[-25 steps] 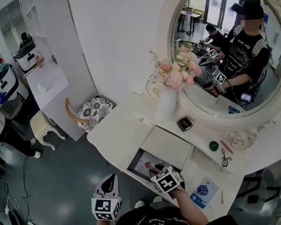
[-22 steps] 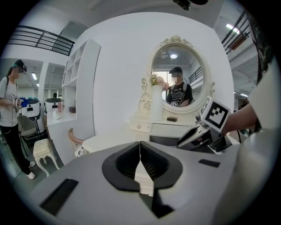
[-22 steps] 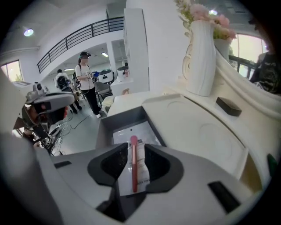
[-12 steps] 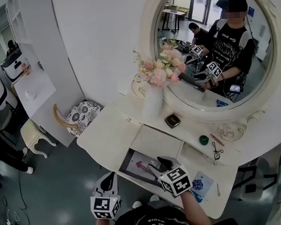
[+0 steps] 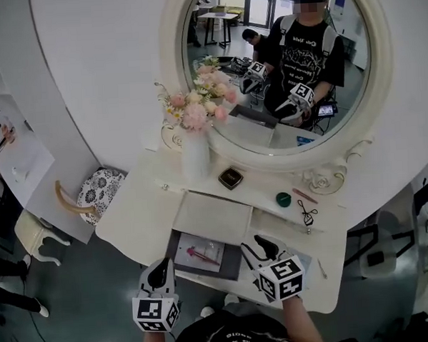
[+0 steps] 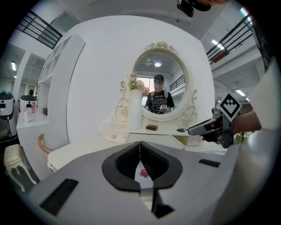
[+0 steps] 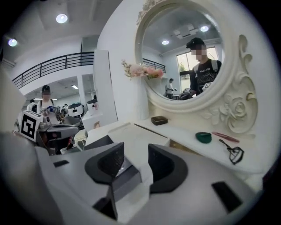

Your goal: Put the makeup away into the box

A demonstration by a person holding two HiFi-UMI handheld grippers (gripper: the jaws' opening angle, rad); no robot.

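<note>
The right gripper (image 5: 257, 244) is hanging with its jaws spread but closing on nothing, just right of the open drawer (image 5: 185, 267). A slim pink makeup piece (image 5: 203, 251) is lying inside, left of that gripper, its long axis pointing toward the jaws. The left gripper (image 5: 160, 271) is pressing its jaws together.
</note>
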